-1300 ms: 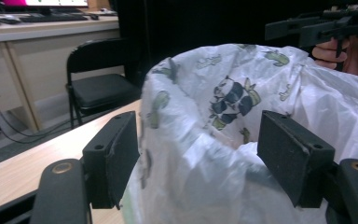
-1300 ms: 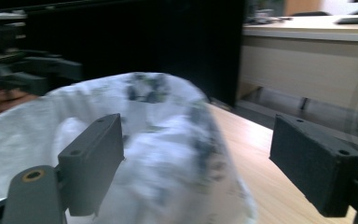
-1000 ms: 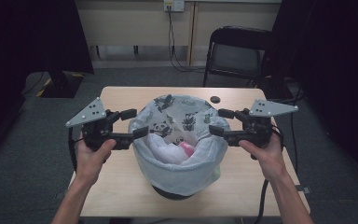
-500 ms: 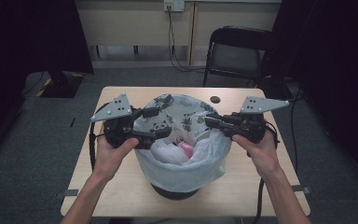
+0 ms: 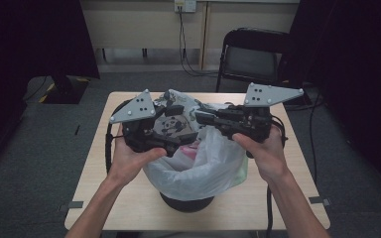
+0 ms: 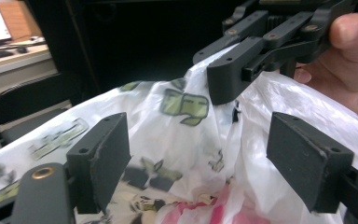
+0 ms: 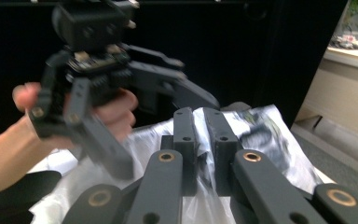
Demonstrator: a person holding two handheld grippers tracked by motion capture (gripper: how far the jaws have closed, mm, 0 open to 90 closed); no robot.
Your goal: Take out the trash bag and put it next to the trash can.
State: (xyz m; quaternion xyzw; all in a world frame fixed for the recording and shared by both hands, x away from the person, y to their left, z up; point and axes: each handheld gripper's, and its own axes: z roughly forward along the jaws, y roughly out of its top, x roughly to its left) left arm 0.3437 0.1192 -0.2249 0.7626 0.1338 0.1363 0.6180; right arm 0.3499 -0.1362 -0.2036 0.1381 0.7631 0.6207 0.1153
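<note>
A white plastic bag [image 5: 203, 166] printed with pandas lines a dark bin [image 5: 186, 202] on the wooden table [image 5: 283, 198]. Something pink [image 5: 191, 148] lies inside it. My right gripper [image 5: 201, 118] is shut on a pulled-up peak of the bag's rim, and the left gripper view shows that pinch [image 6: 230, 81]. In its own view the right gripper [image 7: 203, 135] has its jaws together over the film [image 7: 270, 140]. My left gripper [image 5: 178, 129] faces it across the bag mouth. Its jaws [image 6: 200, 158] have just been opening and stand wide, with bag film [image 6: 177, 135] between them but not pressed.
A black chair [image 5: 253, 54] stands behind the table, with cables and a wall socket beyond it. Dark curtains hang on both sides. The table's front strip lies bare in front of the bin.
Both hands have risen and come together over the bin, drawing the bag's rim up and inward. The right jaws have closed onto the rim.
</note>
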